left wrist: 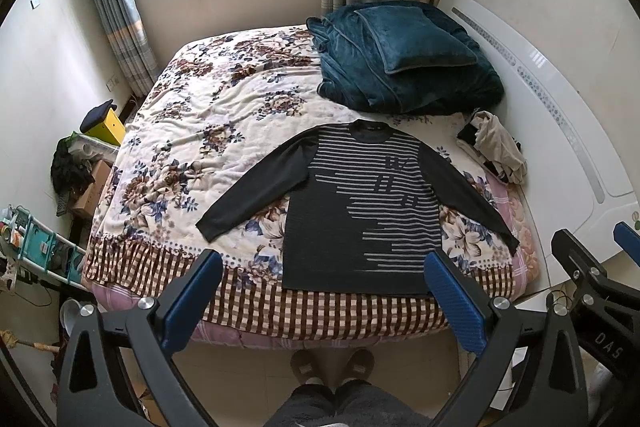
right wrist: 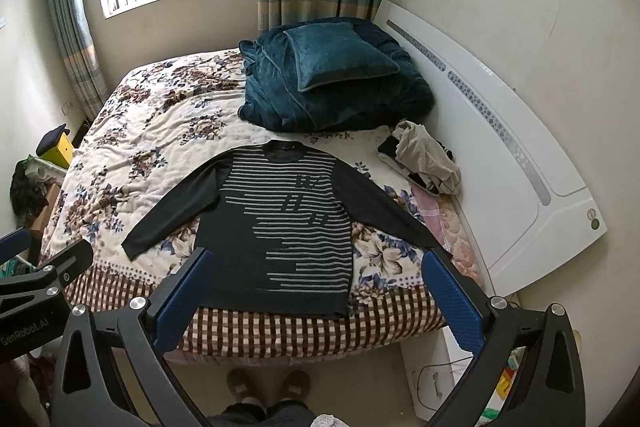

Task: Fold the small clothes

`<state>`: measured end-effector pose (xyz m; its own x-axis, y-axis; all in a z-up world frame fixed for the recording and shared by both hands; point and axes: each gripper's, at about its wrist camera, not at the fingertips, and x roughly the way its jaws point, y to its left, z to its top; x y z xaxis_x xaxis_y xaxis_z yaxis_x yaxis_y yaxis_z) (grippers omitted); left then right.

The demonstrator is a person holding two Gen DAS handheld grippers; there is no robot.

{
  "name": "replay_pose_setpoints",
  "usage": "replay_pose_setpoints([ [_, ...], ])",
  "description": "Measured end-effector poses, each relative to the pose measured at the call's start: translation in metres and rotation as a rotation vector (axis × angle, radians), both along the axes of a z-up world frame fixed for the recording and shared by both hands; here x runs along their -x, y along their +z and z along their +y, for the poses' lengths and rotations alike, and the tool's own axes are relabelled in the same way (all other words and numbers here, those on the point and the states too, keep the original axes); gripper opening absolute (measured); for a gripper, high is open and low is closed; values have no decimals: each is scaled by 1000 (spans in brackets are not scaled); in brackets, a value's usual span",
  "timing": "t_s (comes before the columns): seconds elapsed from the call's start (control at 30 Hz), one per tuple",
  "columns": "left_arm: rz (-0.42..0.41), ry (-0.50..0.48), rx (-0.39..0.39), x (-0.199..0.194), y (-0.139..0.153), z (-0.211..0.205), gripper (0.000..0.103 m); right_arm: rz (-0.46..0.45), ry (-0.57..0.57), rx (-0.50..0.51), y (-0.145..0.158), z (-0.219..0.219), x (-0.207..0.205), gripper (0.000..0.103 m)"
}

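The sweater (left wrist: 360, 203) is laid flat, front up, on the bedspread (left wrist: 200, 107) near the foot edge of the bed, neck toward the far side, hem close to the checked border, both sleeves spread out and angled down to either side. No fold is seen in the body or sleeves, so the step in hand is judged to be the start: approach prior to the 1st fold. The left gripper (left wrist: 324, 291) is held above the floor in front of the bed w/ jaws spread wide, nothing between the pads; the right gripper (right wrist: 316, 291) is held likewise, jaws spread wide and empty, approx. level w/ the hem. Neither gripper touches the cloth. A folded blue blanket (left wrist: 404, 63) w/ a cushion on top lies beyond the collar, and a small heap of other clothes (left wrist: 496, 147) lies by the headboard (left wrist: 560, 99), apart from the right sleeve. For the next move, a sleeve cuff or shoulder edge is probably to be pinched on each side and carried inward across the striped chest. A thin single layer must be caught w/o the bedspread being gathered underneath, and the knit is likely to drag and wrinkle if pulled rather than lifted
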<state>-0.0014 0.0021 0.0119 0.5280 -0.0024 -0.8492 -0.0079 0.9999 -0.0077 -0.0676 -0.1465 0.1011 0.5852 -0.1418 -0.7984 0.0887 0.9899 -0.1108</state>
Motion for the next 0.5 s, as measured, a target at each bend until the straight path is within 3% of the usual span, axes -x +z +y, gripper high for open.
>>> replay_pose_setpoints([
  [0.5, -9, -3, 3, 0, 5, 2, 103, -13, 3, -6, 6, -3, -3, 103],
])
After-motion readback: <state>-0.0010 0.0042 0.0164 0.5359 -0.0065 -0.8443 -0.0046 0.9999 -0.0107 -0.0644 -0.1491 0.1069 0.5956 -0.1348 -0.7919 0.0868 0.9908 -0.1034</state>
